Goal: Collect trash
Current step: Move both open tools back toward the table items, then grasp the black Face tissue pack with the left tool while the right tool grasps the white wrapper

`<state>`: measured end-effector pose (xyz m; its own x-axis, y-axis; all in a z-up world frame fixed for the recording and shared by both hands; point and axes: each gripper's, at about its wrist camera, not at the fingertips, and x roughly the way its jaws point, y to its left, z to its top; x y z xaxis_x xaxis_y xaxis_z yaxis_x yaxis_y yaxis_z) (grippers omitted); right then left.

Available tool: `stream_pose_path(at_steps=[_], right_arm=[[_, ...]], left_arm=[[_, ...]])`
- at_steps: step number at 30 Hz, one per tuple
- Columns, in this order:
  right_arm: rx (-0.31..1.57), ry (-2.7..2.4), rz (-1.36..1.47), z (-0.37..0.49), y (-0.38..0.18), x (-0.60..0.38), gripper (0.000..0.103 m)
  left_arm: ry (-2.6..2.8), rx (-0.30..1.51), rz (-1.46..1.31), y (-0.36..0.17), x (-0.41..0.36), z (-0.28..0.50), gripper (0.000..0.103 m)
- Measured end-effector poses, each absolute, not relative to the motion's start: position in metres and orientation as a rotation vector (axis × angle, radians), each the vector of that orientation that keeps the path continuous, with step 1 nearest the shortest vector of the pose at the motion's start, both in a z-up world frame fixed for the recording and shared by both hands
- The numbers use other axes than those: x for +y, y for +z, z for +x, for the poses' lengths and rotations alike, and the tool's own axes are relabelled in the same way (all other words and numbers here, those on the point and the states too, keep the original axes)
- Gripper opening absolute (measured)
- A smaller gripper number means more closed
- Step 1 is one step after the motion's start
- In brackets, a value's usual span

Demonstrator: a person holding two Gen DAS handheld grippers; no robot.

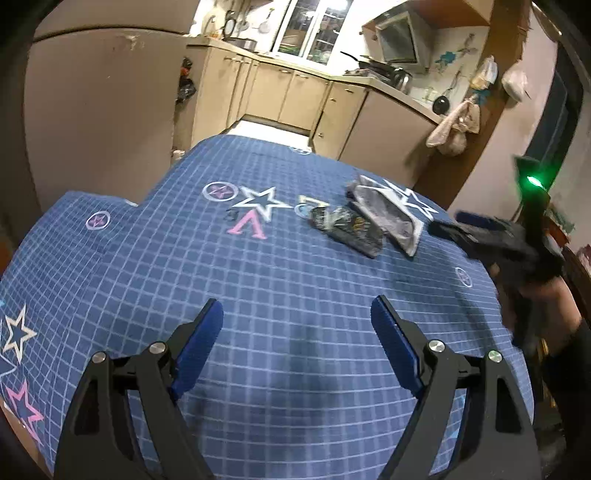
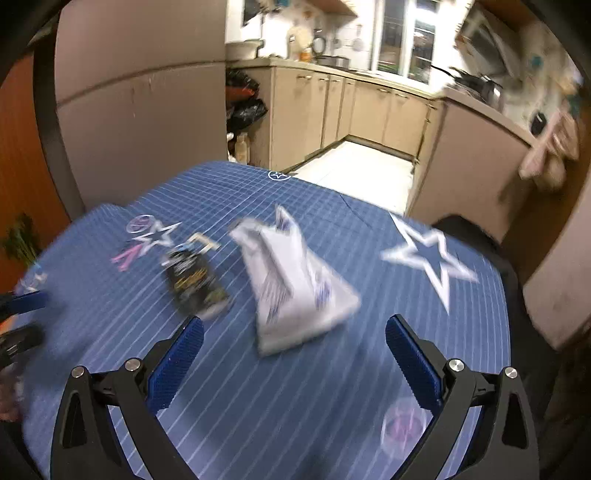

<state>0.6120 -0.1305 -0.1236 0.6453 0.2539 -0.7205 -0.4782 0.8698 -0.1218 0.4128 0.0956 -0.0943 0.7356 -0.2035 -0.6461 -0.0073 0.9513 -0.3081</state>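
A blue tablecloth (image 1: 280, 295) with a pale grid and printed stars covers the table. Behind it stand a tall beige refrigerator (image 1: 99, 110) and a run of beige kitchen cabinets (image 1: 280, 92) under a countertop. A window (image 1: 314, 26) sits above the counter, a range hood (image 1: 400, 37) beside it. Dark plastic bags (image 2: 245, 103) are piled next to the refrigerator. A cloth (image 1: 452, 125) hangs at the counter's end.

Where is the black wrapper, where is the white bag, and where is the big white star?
Black wrapper (image 2: 194, 284): right wrist view, its printed middle.
White bag (image 2: 291, 284): right wrist view, centre of its crumpled body.
Big white star (image 2: 430, 254): right wrist view, its dark blue centre.
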Motion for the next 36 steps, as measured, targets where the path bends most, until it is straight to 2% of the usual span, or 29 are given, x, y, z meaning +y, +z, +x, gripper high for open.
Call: stream_pose_path(at_steps=[3, 5, 9, 11, 18, 24, 28, 31, 32, 33, 35, 36], right_arm=[[0.823, 0.416, -0.342, 0.652, -0.142, -0.125, 0.097], [0.866, 0.404, -0.337, 0.677, -0.154, -0.127, 0.092], [0.96, 0.478, -0.181, 0.683, -0.167, -0.134, 0.062], [0.954, 0.512, -0.171, 0.661, -0.164, -0.126, 0.049], [1.006, 0.635, -0.015, 0.534, -0.166, -0.096, 0.038], [0.906, 0.528, 0.229, 0.448, -0.161, -0.152, 0.038], [0.835, 0.251, 0.156, 0.424, -0.154, -0.202, 0.038], [0.879, 0.173, 0.12, 0.421, -0.162, -0.217, 0.041], [0.875, 0.15, 0.11, 0.419, -0.163, -0.218, 0.044], [0.866, 0.146, 0.108, 0.418, -0.165, -0.221, 0.06], [0.85, 0.158, 0.127, 0.417, -0.167, -0.225, 0.081], [0.839, 0.167, 0.137, 0.411, -0.165, -0.226, 0.083]], left_arm=[[-0.084, 0.74, -0.319, -0.101, 0.107, 0.411, 0.079], [-0.062, 0.743, -0.327, -0.105, 0.115, 0.41, 0.079], [-0.019, 0.732, -0.309, -0.107, 0.126, 0.406, 0.079], [-0.003, 0.724, -0.317, -0.106, 0.133, 0.405, 0.079], [0.048, 0.693, -0.327, -0.097, 0.149, 0.389, 0.079], [0.032, 0.685, -0.261, -0.082, 0.154, 0.366, 0.082], [-0.102, 0.708, -0.167, -0.077, 0.122, 0.372, 0.084], [-0.149, 0.727, -0.081, -0.083, 0.093, 0.393, 0.085], [-0.17, 0.747, -0.063, -0.086, 0.084, 0.405, 0.085], [-0.185, 0.761, -0.06, -0.089, 0.08, 0.414, 0.085], [-0.116, 0.793, -0.051, -0.099, 0.076, 0.436, 0.085], [-0.1, 0.809, -0.051, -0.103, 0.076, 0.443, 0.085]])
